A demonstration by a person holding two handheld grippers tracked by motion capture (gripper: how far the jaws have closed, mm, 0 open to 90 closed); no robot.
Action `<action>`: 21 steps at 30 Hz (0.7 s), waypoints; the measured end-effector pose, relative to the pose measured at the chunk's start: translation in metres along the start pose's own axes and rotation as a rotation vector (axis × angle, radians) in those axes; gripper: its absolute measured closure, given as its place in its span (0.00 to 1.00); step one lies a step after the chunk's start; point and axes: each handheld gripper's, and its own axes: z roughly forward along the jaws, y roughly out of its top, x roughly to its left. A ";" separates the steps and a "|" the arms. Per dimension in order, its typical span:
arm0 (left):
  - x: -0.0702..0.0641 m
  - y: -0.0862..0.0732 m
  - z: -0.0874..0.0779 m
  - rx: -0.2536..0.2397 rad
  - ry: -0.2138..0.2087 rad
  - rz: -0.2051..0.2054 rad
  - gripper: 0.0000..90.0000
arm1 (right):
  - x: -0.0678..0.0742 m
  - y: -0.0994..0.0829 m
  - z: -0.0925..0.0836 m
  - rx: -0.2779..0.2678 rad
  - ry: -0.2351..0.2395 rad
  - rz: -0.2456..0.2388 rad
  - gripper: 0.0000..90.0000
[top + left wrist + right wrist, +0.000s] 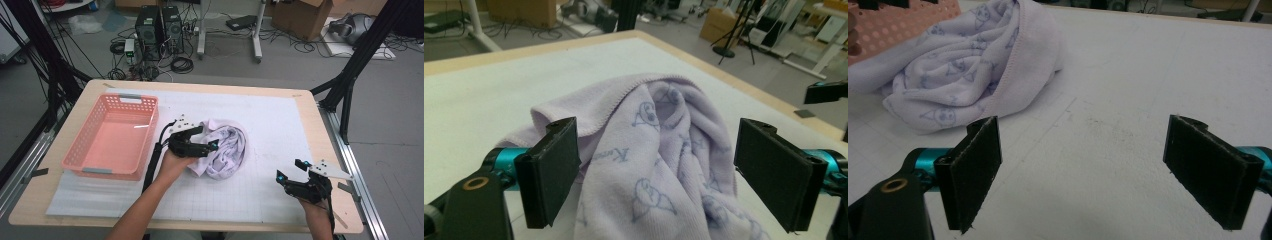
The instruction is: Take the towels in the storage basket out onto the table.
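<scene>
so i'm sitting at the table with a gripper in each hand, and the thing i'm working on is a lilac towel (226, 150) with little cartoon faces printed on it. it's lying crumpled in a heap around the middle of the white mat (280, 130), a bit toward the left half, just beside the right wall of the pink basket (112, 137), which is sitting at the mat's left edge with nothing in it that i can see. my left gripper (200, 140) is hanging right at the towel's left side, and in the left gripper view the fingers (549, 177) are spreading wide with the bunched cloth (659, 160) sitting between them; the pads aren't pressing on it, though the left one is looking very close to a fold and i can't tell if it's brushing it. my right gripper (292, 170) is hovering near the front right corner of the mat, well apart from the towel, and in the right gripper view its fingers (975, 172) are standing wide open too, with bare mat (1088, 150) between them and the towel (973, 65) off at the upper left. the wooden table edge (320, 125) is showing past the mat on the right.
</scene>
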 end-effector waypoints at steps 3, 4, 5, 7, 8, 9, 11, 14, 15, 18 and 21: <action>0.001 -0.002 -0.014 -0.032 0.001 0.003 0.21 | 0.000 0.000 0.000 0.002 0.003 0.010 0.16; 0.001 -0.004 -0.017 -0.035 0.005 0.008 0.21 | 0.000 0.000 0.000 0.001 0.003 0.007 0.16; 0.000 -0.006 -0.020 -0.036 0.005 0.010 0.21 | 0.000 0.001 0.001 -0.002 0.004 0.005 0.16; 0.000 -0.010 -0.025 -0.040 0.003 0.008 0.21 | 0.001 0.001 0.002 0.000 0.006 0.004 0.16; -0.001 -0.012 -0.027 -0.044 0.001 0.007 0.21 | 0.001 0.001 0.002 -0.001 0.006 0.001 0.16; -0.001 -0.014 -0.029 -0.050 -0.001 0.004 0.21 | 0.001 0.002 0.002 -0.001 0.008 0.001 0.16; -0.002 -0.016 -0.034 -0.064 -0.006 0.006 0.22 | 0.001 0.002 0.002 -0.004 0.005 -0.002 0.16; -0.001 -0.019 -0.042 -0.077 -0.014 0.004 0.22 | 0.001 0.003 0.002 -0.010 0.007 0.005 0.16; -0.001 -0.020 -0.045 -0.079 -0.014 0.010 0.22 | 0.001 0.003 0.002 -0.012 0.008 0.013 0.16; -0.003 -0.024 -0.051 -0.086 -0.012 0.030 0.22 | 0.001 0.004 0.003 -0.009 0.010 0.002 0.16; -0.003 -0.027 -0.057 -0.083 -0.009 0.040 0.22 | 0.001 0.005 0.003 -0.010 0.021 -0.004 0.16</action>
